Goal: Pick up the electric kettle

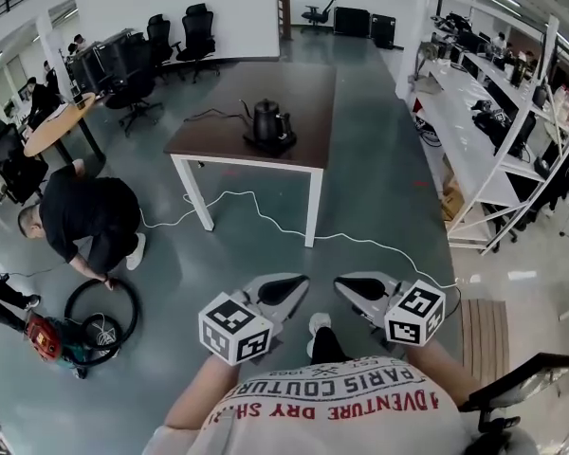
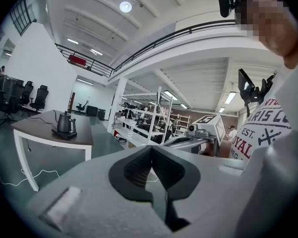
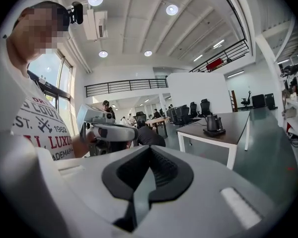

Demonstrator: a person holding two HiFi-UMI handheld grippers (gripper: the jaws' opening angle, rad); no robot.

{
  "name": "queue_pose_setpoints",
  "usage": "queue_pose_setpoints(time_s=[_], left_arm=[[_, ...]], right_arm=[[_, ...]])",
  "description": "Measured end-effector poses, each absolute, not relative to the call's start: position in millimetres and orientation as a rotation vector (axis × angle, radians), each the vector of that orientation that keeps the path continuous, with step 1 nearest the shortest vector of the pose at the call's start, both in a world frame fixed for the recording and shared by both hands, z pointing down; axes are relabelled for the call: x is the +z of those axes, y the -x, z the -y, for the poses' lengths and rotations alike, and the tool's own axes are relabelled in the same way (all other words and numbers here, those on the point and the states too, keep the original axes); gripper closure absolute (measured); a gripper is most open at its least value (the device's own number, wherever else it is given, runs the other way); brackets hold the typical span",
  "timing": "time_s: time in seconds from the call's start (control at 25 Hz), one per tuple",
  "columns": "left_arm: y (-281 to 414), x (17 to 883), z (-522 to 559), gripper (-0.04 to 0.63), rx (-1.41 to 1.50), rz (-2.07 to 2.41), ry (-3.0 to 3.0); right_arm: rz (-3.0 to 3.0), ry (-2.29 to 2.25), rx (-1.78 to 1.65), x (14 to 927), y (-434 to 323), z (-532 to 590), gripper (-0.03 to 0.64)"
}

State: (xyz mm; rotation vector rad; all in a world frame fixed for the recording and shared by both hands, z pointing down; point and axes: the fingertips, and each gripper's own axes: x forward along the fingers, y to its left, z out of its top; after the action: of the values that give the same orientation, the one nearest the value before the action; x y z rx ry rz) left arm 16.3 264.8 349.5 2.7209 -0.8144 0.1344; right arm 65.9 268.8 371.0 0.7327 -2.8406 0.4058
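Observation:
A black electric kettle (image 1: 267,119) stands upright on its base on a brown-topped table with white legs (image 1: 229,136), far ahead of me. It shows small in the left gripper view (image 2: 65,123) and in the right gripper view (image 3: 213,123). My left gripper (image 1: 295,286) and right gripper (image 1: 346,286) are held close to my body, side by side, tips pointing toward each other. Both are shut with nothing between the jaws. Each gripper view shows the other gripper: the right gripper (image 2: 201,133) and the left gripper (image 3: 109,128).
A white cable (image 1: 266,218) runs from the table across the grey floor. A person in black (image 1: 85,218) crouches at the left beside a hose reel (image 1: 100,309). White shelving (image 1: 498,131) lines the right side. Office chairs (image 1: 175,41) and desks stand at the back.

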Motion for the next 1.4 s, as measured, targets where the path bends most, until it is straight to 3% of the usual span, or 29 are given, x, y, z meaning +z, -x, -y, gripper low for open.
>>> queue_pose_setpoints(time_s=[0.48, 0.88, 1.4], left_arm=[[-3.2, 384.5, -172.8, 0.594, 0.172, 0.908, -2.600], [-5.9, 410.7, -35.6, 0.594, 0.228, 0.944, -2.508], [-17.5, 388.6, 75.4, 0.594, 0.258, 0.996, -2.576]], right_arm=[[2.834, -0.645, 0.518, 407.1, -57.4, -169.0, 0.612], [2.826, -0.609, 0.603, 430.4, -63.1, -31.3, 0.612], [2.896, -0.600, 0.500, 409.7, -74.7, 83.2, 0.612]])
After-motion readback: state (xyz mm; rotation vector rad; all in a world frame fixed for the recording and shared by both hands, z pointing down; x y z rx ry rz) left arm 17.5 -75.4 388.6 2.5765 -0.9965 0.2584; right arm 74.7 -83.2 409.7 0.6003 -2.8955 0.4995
